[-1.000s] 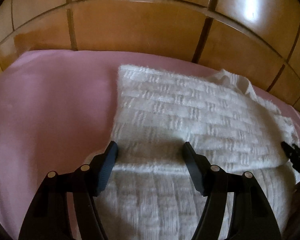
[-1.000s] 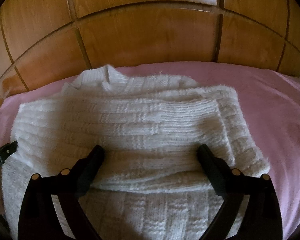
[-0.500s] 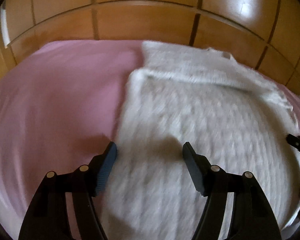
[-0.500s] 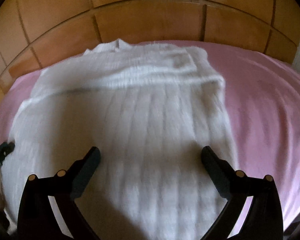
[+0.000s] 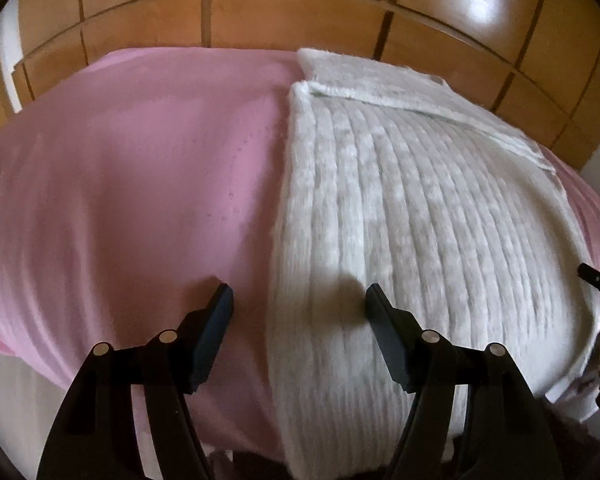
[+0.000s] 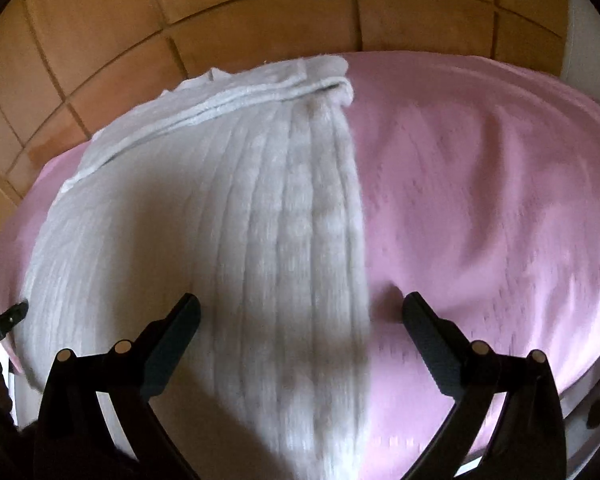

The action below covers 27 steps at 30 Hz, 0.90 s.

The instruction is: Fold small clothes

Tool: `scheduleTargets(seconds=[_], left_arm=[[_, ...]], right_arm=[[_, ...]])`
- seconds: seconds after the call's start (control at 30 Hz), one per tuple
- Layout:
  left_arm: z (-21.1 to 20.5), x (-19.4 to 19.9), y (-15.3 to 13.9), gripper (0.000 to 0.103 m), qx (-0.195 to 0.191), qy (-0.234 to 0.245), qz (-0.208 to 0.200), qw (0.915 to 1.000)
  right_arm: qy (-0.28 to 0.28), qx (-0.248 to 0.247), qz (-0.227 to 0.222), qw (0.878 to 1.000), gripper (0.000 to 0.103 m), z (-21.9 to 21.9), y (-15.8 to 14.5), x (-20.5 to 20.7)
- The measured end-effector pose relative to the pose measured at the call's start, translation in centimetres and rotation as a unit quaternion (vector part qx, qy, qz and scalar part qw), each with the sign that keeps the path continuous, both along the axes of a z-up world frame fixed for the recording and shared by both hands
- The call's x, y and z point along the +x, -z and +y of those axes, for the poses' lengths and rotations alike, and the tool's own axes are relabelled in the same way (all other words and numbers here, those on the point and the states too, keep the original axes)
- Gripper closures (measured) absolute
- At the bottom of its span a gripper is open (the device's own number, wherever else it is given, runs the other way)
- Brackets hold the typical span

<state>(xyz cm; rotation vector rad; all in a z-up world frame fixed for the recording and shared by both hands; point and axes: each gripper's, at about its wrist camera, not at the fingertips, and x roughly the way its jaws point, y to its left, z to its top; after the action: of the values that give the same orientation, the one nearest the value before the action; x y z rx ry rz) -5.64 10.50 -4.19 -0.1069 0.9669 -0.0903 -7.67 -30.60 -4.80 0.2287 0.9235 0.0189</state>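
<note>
A white ribbed knit sweater (image 5: 412, 216) lies flat on a pink sheet (image 5: 132, 184), its folded sleeves across the far end. It also shows in the right wrist view (image 6: 228, 232). My left gripper (image 5: 298, 304) is open and empty, straddling the sweater's left edge above its near part. My right gripper (image 6: 300, 316) is open and empty, straddling the sweater's right edge. The right gripper's tip (image 5: 598, 280) shows at the right edge of the left wrist view, and the left gripper's tip (image 6: 8, 316) shows at the left edge of the right wrist view.
A wooden panelled headboard (image 5: 300, 12) stands behind the bed, also in the right wrist view (image 6: 260, 16). Bare pink sheet (image 6: 480, 200) spreads to the right of the sweater and to its left. The bed's near edge is just below both grippers.
Both grippers have pulled back toward the near edge and apart, left one leftward, right one rightward. The folded sleeve part that was under them now lies at the far end.
</note>
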Motion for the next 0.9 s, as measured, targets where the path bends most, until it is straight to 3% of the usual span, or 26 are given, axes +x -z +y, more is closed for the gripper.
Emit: scheduleTargets(seconds=[0.23, 0.47, 0.57, 0.67, 0.7, 0.73, 0.77, 0.8, 0.83, 0.9], left_arm=[[1.1, -2.5, 0.1, 0.036, -0.036, 0.024, 0.010, 0.9990], [1.4, -4.1, 0.5, 0.036, -0.052, 0.067, 0.035, 0.9958], [1.0, -4.6, 0.7, 0.038, -0.058, 0.086, 0.044, 0.9936], [0.6, -4.7, 0.9, 0.056, -0.067, 0.109, 0.055, 0.9903], [0.6, -4.6, 1.0, 0.061, -0.071, 0.113, 0.060, 0.9892], [0.6, -4.6, 1.1, 0.073, -0.073, 0.114, 0.063, 0.9887], [0.7, -4.5, 1.2, 0.085, -0.077, 0.114, 0.068, 0.9881], [0.9, -4.4, 1.1, 0.091, -0.090, 0.116, 0.072, 0.9866], [1.1, -4.3, 0.9, 0.095, -0.102, 0.113, 0.071, 0.9858], [1.6, -4.1, 0.2, 0.096, -0.129, 0.112, 0.063, 0.9834]], right_arm=[[-0.010, 0.085, 0.015, 0.996, 0.002, -0.9, 0.4, -4.2], [-0.009, 0.183, 0.059, 0.981, 0.004, -2.0, 1.9, -6.1], [-0.003, 0.183, 0.065, 0.981, 0.015, -2.1, 2.1, -6.2], [-0.004, 0.172, 0.073, 0.982, 0.033, -2.3, 2.1, -6.3], [-0.002, 0.163, 0.076, 0.984, 0.042, -2.5, 2.2, -6.4], [0.000, 0.156, 0.079, 0.985, 0.057, -2.7, 2.1, -6.5], [-0.005, 0.155, 0.082, 0.985, 0.064, -2.8, 2.1, -6.6], [-0.014, 0.159, 0.083, 0.984, 0.083, -2.8, 1.9, -6.8], [-0.026, 0.160, 0.083, 0.983, 0.091, -2.7, 1.6, -6.9], [-0.051, 0.150, 0.072, 0.985, 0.092, -1.9, 0.1, -7.0]])
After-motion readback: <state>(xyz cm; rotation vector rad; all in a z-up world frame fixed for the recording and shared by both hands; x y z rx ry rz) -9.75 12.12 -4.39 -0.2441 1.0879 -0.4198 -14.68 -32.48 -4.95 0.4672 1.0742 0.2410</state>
